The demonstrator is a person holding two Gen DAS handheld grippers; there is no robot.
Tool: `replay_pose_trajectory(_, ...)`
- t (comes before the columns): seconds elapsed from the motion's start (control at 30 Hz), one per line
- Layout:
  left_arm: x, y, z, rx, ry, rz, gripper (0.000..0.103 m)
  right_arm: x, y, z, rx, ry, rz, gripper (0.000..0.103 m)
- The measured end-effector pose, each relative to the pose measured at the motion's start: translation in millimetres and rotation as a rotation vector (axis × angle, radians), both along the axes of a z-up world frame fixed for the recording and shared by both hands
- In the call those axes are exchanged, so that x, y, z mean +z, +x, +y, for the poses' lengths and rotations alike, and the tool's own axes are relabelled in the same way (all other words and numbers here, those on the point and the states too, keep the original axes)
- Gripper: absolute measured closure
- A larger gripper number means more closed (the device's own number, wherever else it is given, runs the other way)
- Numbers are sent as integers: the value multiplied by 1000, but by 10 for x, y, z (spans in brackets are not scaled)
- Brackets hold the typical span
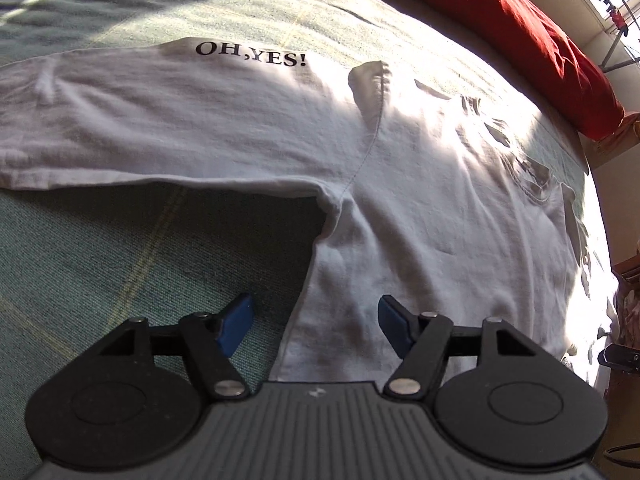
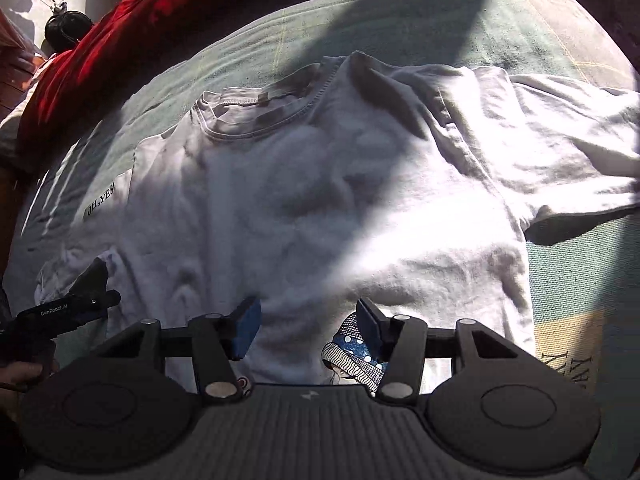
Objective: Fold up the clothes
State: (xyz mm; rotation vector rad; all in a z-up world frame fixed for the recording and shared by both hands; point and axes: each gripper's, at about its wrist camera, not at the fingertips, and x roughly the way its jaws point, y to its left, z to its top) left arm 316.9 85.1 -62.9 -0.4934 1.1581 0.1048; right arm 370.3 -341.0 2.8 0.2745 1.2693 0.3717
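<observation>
Both grippers are hovering with nothing between their blue pads. On my left wrist feed, the left gripper (image 1: 316, 326) is sitting spread wide, straddling the side edge of the white T-shirt (image 1: 420, 208): one pad is hanging over the green checked bedcover (image 1: 100, 248), the other over the cloth. On the right wrist feed, the right gripper (image 2: 308, 330) is likewise gaping above the shirt's chest, just above a blue-and-black printed figure (image 2: 352, 354).

I am seeing the shirt lying face up and spread out on the bedcover, collar (image 2: 256, 114) at the far side, sunlight washing out much of it. Its sleeve (image 1: 160, 120), printed "OH,YES!", is stretching out flat to the left; the opposite sleeve (image 2: 560, 136) is lying rumpled.

A red pillow (image 1: 520, 28) is running along the bed's far edge, well apart from the shirt. Nothing is lying on the cloth. In the right wrist view, the left gripper's black body, marked GenRobot.AI, is showing at the left edge, with part of a hand (image 2: 20, 376) below it.
</observation>
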Motion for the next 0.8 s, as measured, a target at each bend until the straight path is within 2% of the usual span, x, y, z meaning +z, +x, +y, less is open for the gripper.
replay_pose_trajectory(0.17,-36,1,-143,12,77,-11,32,-7,-78,-393,52,-2,-35,44)
replay_pose_trajectory(0.27,-54,-40,-234,-28,127,-38,29,-75,-202,-543,63,-18,-38,44)
replay_pose_trajectory(0.4,-45,-94,-288,-134,166,-64,27,-277,-506,-587,41,-69,-10,44)
replay_pose_trajectory(0.5,-8,-218,-257,-267,161,-48,27,-500,-875,-471,-1,-151,31,42)
replay_pose_trajectory(0.57,22,-313,-221,-361,163,-14,27,-568,-1133,-370,-30,-210,30,38)
replay_pose_trajectory(0.6,45,-352,-202,-397,163,4,27,-568,-1234,-321,-47,-232,38,30)
replay_pose_trajectory(0.67,147,-372,-171,-436,181,12,27,-552,-1332,-249,-96,-260,89,28)
replay_pose_trajectory(0.73,294,-334,-180,-467,202,-67,27,-468,-1309,-178,-119,-259,83,28)
replay_pose_trajectory(0.8,390,-212,-227,-503,184,-170,27,-349,-1191,-65,-110,-257,9,28)
